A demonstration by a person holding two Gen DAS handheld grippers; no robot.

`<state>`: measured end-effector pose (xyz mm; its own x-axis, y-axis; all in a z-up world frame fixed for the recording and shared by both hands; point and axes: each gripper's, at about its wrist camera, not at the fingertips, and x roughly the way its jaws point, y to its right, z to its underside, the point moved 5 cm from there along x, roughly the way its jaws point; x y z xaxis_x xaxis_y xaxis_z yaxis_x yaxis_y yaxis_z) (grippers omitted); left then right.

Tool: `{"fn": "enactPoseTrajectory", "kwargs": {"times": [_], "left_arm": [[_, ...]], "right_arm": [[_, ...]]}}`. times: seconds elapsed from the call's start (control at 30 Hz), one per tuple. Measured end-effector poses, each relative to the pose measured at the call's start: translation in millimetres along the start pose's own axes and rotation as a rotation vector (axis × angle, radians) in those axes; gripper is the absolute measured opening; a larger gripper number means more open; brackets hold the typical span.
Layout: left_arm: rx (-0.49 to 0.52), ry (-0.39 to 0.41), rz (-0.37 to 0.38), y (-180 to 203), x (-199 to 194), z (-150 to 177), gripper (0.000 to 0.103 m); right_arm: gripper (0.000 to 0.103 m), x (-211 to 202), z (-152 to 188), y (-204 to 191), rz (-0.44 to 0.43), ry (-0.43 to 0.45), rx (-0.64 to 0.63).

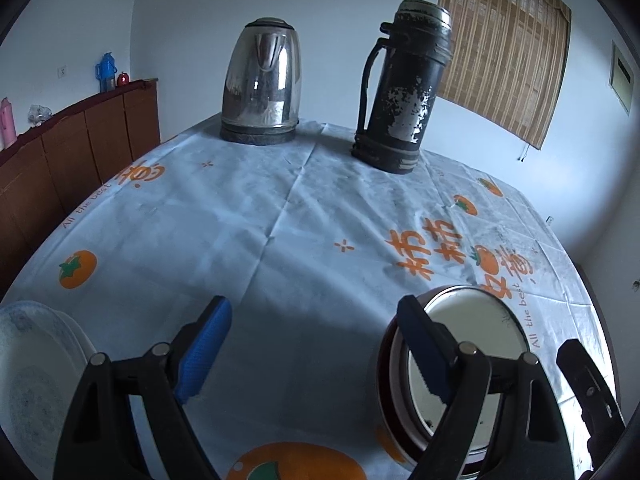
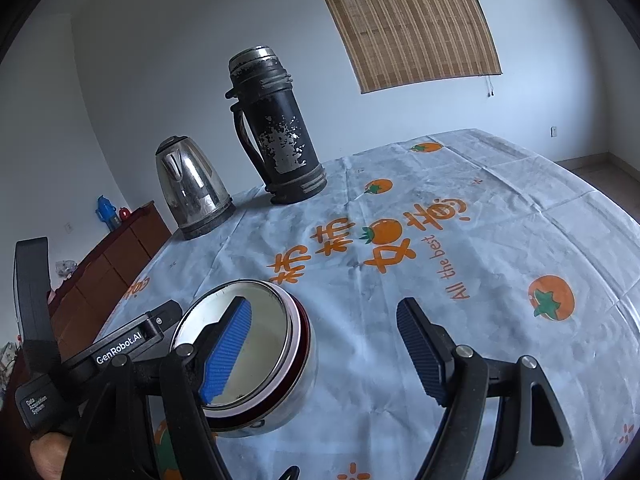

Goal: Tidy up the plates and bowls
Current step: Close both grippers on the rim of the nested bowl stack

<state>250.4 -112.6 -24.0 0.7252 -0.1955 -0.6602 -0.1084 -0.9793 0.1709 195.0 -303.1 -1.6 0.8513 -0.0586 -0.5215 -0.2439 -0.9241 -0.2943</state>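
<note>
A stack of nested bowls (image 1: 472,340), steel outside with dark red and white rims, stands on the persimmon-print tablecloth (image 1: 280,220). My left gripper (image 1: 316,320) is open over bare cloth, its right finger in front of the stack's left side. At the lower left edge of the left wrist view lie stacked white plates (image 1: 28,360) with a pale blue pattern. In the right wrist view my right gripper (image 2: 324,312) is open; its left blue pad (image 2: 228,348) hangs over the mouth of the bowls (image 2: 272,332) without pressing. The left gripper (image 2: 132,336) reaches the bowls' left rim.
At the table's far side stand a steel kettle (image 1: 262,84) and a worn black flask (image 1: 404,88). A brown cabinet (image 1: 80,140) runs along the left wall. The table's edge drops off at the right (image 2: 608,216). A hand (image 2: 48,452) holds the left gripper.
</note>
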Motion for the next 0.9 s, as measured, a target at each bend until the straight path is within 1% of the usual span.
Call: {"fn": "enactPoseTrajectory", "kwargs": {"times": [0.07, 0.23, 0.3, 0.4, 0.47, 0.6, 0.77, 0.9], "left_arm": [[-0.014, -0.006, 0.018, -1, -1, 0, 0.086], [-0.044, 0.004, 0.099, 2, -11, -4, 0.086], [-0.035, -0.001, 0.112, 6, -12, -3, 0.086], [0.001, -0.04, 0.117, 14, -5, 2, 0.086], [0.016, -0.053, 0.116, 18, -3, 5, 0.086], [0.064, -0.046, 0.069, 21, -3, 7, 0.086], [0.06, -0.077, 0.059, 17, 5, 11, 0.086], [0.075, -0.089, 0.041, 18, 11, 16, 0.086]], "right_arm": [[0.077, 0, 1, -2, -0.005, -0.001, -0.008], [0.077, 0, 1, -5, -0.02, -0.002, -0.014], [0.077, -1, 0, -5, -0.023, 0.003, -0.012], [0.077, -1, 1, -5, -0.019, 0.003, -0.015], [0.077, 1, 1, -4, -0.019, -0.005, -0.013], [0.077, 2, 2, -4, -0.024, -0.015, -0.005], [0.077, 4, 3, -5, -0.018, -0.024, -0.023], [0.077, 14, 8, -8, -0.02, -0.069, -0.046]]}}
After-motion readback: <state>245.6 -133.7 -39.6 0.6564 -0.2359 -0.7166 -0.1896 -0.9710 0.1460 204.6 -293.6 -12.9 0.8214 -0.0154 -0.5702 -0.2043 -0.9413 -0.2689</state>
